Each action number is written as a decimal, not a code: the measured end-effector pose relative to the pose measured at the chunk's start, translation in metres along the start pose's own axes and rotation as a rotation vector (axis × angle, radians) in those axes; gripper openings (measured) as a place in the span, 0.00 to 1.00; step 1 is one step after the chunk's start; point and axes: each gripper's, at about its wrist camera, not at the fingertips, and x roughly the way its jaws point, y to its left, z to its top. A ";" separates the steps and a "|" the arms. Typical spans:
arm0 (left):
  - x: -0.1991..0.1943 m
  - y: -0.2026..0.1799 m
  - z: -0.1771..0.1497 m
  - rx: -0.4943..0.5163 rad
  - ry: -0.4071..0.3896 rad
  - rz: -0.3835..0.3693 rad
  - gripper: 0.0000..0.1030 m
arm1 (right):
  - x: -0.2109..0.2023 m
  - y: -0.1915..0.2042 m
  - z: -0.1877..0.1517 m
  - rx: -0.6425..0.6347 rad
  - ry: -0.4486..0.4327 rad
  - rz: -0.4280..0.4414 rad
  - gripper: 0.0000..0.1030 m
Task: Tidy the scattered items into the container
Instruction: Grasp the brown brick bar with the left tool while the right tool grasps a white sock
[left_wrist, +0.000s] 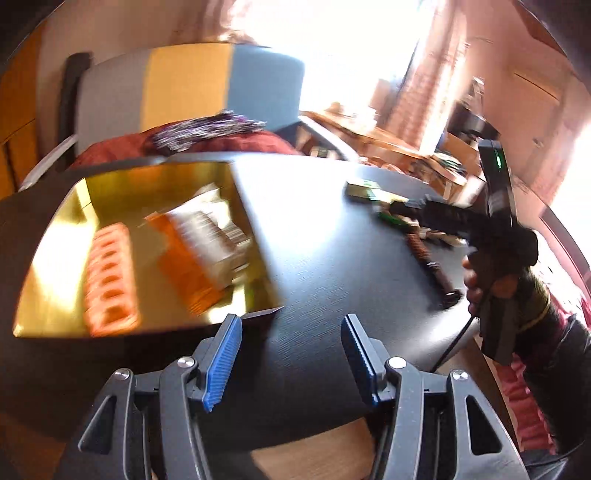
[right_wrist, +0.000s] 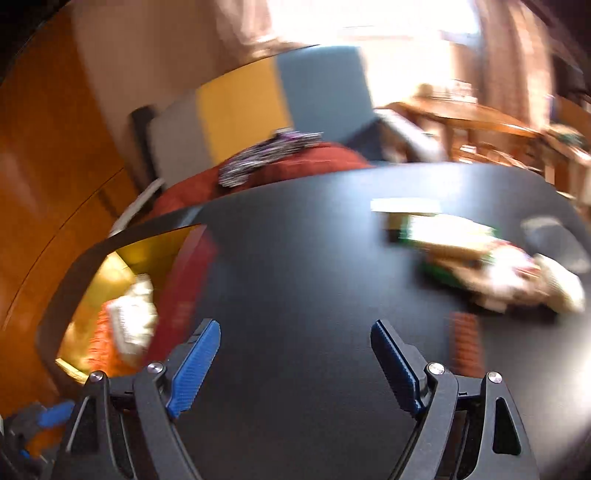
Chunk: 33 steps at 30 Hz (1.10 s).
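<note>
A black box with a gold lining (left_wrist: 59, 236) sits on the left of the black table (left_wrist: 325, 258). It holds an orange tray (left_wrist: 110, 277) and an orange-and-white packet (left_wrist: 207, 243). My left gripper (left_wrist: 291, 358) is open and empty over the table near the box's front right corner. Scattered items lie at the right: a green-and-white pack (left_wrist: 364, 190), and a brown strip (left_wrist: 428, 258). My right gripper (right_wrist: 295, 362) is open and empty over the table middle; it also shows in the left wrist view (left_wrist: 402, 210) above the pile. The pile (right_wrist: 480, 258) and the box (right_wrist: 110, 291) are blurred in the right wrist view.
A chair (left_wrist: 184, 88) with grey, yellow and blue panels and a red cushion (left_wrist: 147, 146) stands behind the table. Wooden furniture (left_wrist: 388, 140) is at the back right. The person's arm (left_wrist: 535, 314) reaches over the table's right edge.
</note>
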 end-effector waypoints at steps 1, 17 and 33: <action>0.007 -0.010 0.007 0.023 0.006 -0.017 0.55 | -0.008 -0.021 -0.003 0.031 -0.006 -0.021 0.82; 0.168 -0.177 0.079 0.225 0.237 -0.230 0.55 | -0.058 -0.188 -0.030 0.207 -0.025 -0.133 0.59; 0.226 -0.202 0.067 0.300 0.320 -0.153 0.50 | 0.025 -0.202 0.077 0.050 0.019 -0.072 0.48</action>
